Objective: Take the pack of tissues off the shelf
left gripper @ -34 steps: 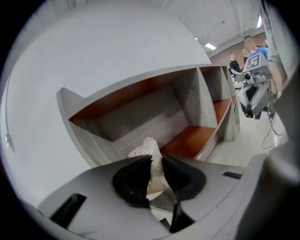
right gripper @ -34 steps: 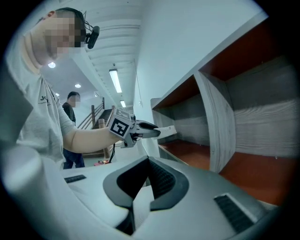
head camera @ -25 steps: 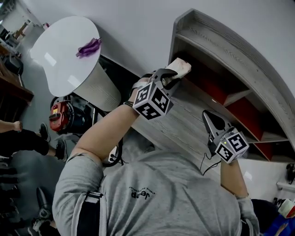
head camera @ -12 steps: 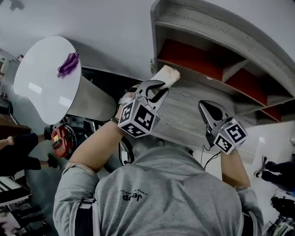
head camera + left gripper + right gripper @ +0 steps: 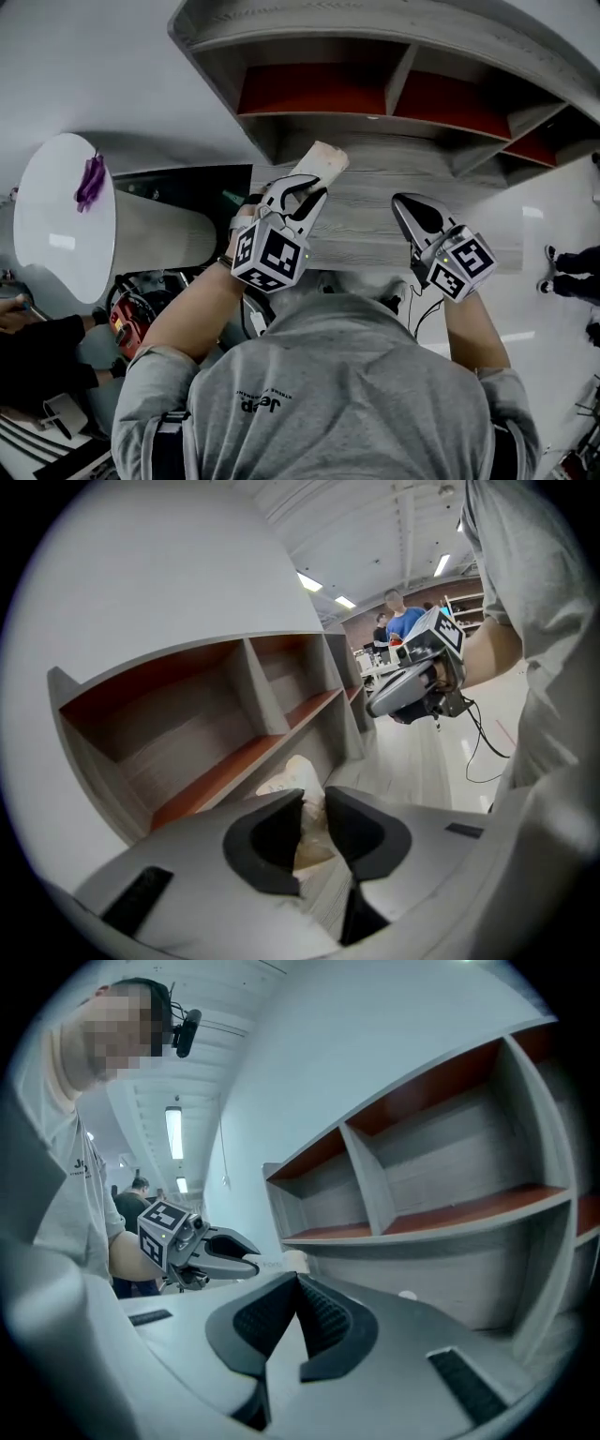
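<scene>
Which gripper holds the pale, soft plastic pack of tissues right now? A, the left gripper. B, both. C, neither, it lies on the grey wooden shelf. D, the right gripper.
A: the left gripper has its jaws clamped on the pale pack of tissues; the right gripper is shut and empty.

Shelf (image 5: pixel 394 23): grey wood-grain board, matt, slightly rough-looking. Back panels (image 5: pixel 309 89) were smooth matt red. Pack of tissues (image 5: pixel 317 169): pale soft plastic wrap, crinkled, faint sheen. Left gripper (image 5: pixel 309 190) and right gripper (image 5: pixel 401 204): smooth matt light-grey plastic shells. Pads (image 5: pixel 323 1321) were black, rubbery and finely ribbed. Marker cube (image 5: pixel 270 255): matt black-and-white print. Shirt (image 5: pixel 347 394): grey knit cloth. Round tabletop (image 5: pixel 56 220): white, smooth, glossy. Floor (image 5: pixel 553 211) looked polished and reflective.
</scene>
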Available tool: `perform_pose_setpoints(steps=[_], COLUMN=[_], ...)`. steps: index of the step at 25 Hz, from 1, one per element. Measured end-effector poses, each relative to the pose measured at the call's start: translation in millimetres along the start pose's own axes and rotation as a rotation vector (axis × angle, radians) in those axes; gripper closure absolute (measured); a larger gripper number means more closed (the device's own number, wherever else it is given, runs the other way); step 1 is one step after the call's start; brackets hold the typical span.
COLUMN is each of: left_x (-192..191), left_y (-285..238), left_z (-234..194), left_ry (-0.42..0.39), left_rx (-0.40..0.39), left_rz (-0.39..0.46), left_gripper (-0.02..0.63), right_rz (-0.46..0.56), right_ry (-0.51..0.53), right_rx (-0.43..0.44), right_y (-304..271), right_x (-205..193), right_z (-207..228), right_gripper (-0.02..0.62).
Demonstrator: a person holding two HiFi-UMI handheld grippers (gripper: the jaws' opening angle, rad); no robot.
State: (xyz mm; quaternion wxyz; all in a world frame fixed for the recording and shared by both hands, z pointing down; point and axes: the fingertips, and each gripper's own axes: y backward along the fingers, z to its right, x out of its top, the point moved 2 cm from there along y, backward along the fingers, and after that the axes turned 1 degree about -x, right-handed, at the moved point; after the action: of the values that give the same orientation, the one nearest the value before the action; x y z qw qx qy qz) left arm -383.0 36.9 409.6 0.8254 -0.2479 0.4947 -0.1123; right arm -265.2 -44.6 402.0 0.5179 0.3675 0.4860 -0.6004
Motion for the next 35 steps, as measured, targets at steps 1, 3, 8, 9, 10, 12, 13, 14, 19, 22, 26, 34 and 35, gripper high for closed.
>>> perform_pose_setpoints(steps=[1, 3, 8, 9, 10, 12, 13, 14, 19, 22, 26, 34, 35], left_x=[5.4, 16.9, 54.1, 62.5, 71.1, 88.8, 97.7, 106.4, 148.7, 172.8, 202.1, 238.2, 239.8], left_y=[-8.7, -26.4, -71.9, -81.8, -91.7, -111.9, -122.1, -132.4, -185.7, -217.8, -259.2, -331.1, -339.3], left_z=[8.8, 26.1, 75.3, 85.8, 96.3, 117.1, 127.6, 138.2, 190.9, 223.6, 265.8, 336.8, 344.1], left_ry=[-0.005, -0.016, -0.056, -0.066, -0.076, -0.095, -0.104, -0.113, -0.159, -0.194, -0.234, -0.29, -0.299], left_rx=[-0.017, -0.045, -0.12, -0.136, -0.152, -0.182, -0.197, -0.212, -0.287, -0.34, -0.396, -0.483, -0.493], left_rz=[0.004, 0.009, 0.026, 0.03, 0.034, 0.043, 0.048, 0.052, 0.073, 0.088, 0.104, 0.121, 0.12], left_gripper=[0.506, 0.506, 0.506, 0.506, 0.506, 0.506, 0.506, 0.506, 0.506, 0.506, 0.506, 0.506, 0.506], right_rz=[0.004, 0.014, 0.035, 0.041, 0.047, 0.054, 0.055, 0.056, 0.076, 0.09, 0.105, 0.123, 0.127], right_ry=[-0.007, -0.017, -0.059, -0.069, -0.077, -0.086, -0.09, -0.095, -0.129, -0.152, -0.175, -0.232, -0.239], right_rx=[-0.017, -0.045, -0.121, -0.135, -0.149, -0.176, -0.192, -0.209, -0.295, -0.358, -0.425, -0.549, -0.563], right_y=[10.0, 30.3, 89.0, 101.6, 114.4, 140.6, 154.1, 167.8, 237.1, 279.6, 333.5, 420.5, 428.6], right_x=[-2.8, -7.7, -22.2, -25.1, -27.6, -31.5, -33.4, -35.6, -48.8, -58.9, -72.0, -98.4, -102.6], right_z=[7.0, 21.7, 61.4, 69.8, 78.1, 94.2, 102.3, 110.7, 154.1, 177.0, 204.5, 240.5, 244.9], right_gripper=[0.572, 0.572, 0.572, 0.572, 0.572, 0.572, 0.572, 0.572, 0.572, 0.572, 0.572, 0.572, 0.572])
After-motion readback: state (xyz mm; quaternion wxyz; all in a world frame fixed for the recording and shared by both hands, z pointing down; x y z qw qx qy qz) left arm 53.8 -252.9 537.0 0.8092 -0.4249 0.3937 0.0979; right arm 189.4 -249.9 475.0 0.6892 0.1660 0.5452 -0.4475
